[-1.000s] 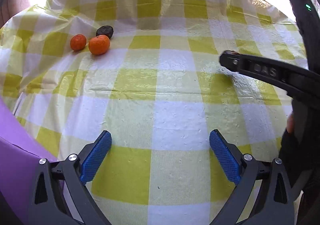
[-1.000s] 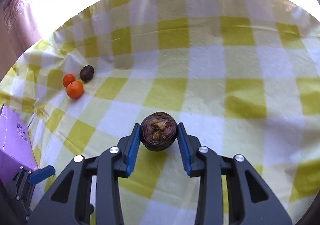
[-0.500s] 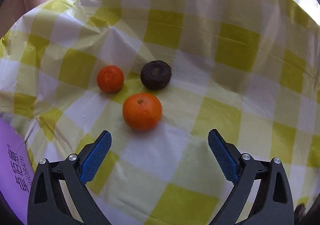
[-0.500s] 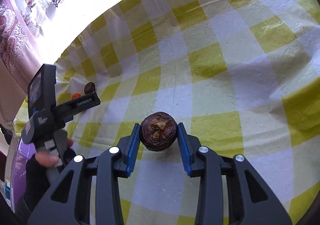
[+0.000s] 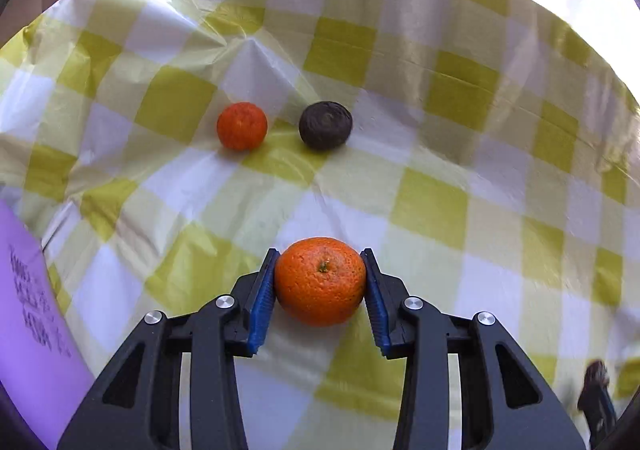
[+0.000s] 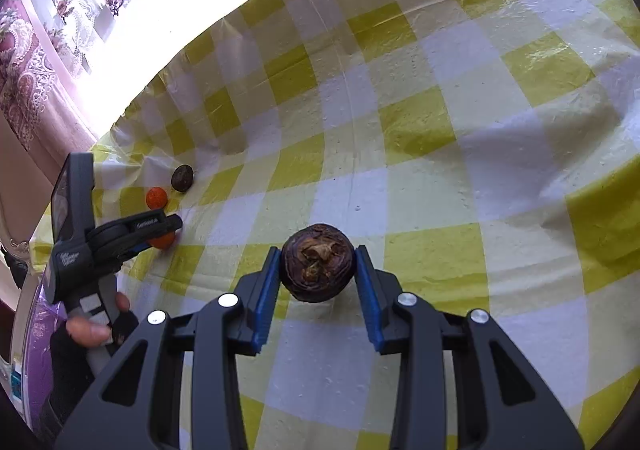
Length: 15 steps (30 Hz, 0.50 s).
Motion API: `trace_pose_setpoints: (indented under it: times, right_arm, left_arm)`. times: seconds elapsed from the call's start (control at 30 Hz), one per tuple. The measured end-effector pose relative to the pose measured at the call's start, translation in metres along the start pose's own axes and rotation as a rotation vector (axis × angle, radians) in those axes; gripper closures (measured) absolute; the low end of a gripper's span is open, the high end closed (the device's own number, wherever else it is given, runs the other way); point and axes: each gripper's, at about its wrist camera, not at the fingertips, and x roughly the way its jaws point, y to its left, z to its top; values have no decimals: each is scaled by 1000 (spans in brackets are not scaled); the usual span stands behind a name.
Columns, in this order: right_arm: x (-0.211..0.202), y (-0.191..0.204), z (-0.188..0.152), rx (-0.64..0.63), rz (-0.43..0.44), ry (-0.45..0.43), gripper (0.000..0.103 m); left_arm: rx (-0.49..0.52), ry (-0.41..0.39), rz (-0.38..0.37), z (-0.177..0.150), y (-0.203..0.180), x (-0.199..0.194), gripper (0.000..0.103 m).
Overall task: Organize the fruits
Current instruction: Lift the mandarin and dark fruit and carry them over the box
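Observation:
My left gripper point(image 5: 320, 282) is shut on a large orange point(image 5: 320, 280) low over the yellow-checked tablecloth point(image 5: 432, 206). Beyond it lie a small orange point(image 5: 241, 126) and a dark brown fruit point(image 5: 325, 125), side by side and apart. My right gripper point(image 6: 318, 270) is shut on another dark brown fruit point(image 6: 318, 268) above the cloth. In the right wrist view the left gripper point(image 6: 160, 236) shows at the left, with the held orange point(image 6: 165, 241) partly hidden, the small orange point(image 6: 156, 197) and the dark fruit point(image 6: 182, 178) behind it.
A purple box point(image 5: 28, 322) stands at the left edge. The tablecloth is wrinkled near the fruits. A curtain point(image 6: 36, 62) and a bright window lie beyond the table's far edge.
My left gripper moved forward onto the large orange and shut on it. My right gripper kept its dark fruit and barely moved.

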Motion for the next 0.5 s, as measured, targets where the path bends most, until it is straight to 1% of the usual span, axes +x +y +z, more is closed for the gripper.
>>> trace_pose_setpoints:
  times: [0.1,0.2,0.3,0.37,0.5]
  right_arm:
    - [-2,1,-1,-2,3,-5,65]
    - [-1,1,-1,-2,1,-3,66]
    - [-1,1,-1,-1,-2,0,66]
    - [-1,1,-1,1,-4,0,66]
    - [0,0,-1,3,-5,2,66]
  left_arm:
    - [59,-22,-87,-36,-1,-33,64]
    - [116,-31,-134,-65,-3,-58,64]
    - [138,-45,-160,-96,-6,-76,64]
    - [153,-78,-158,-102,-7,-82,64]
    - [180,-107,-158,-106,-12,-84,64]
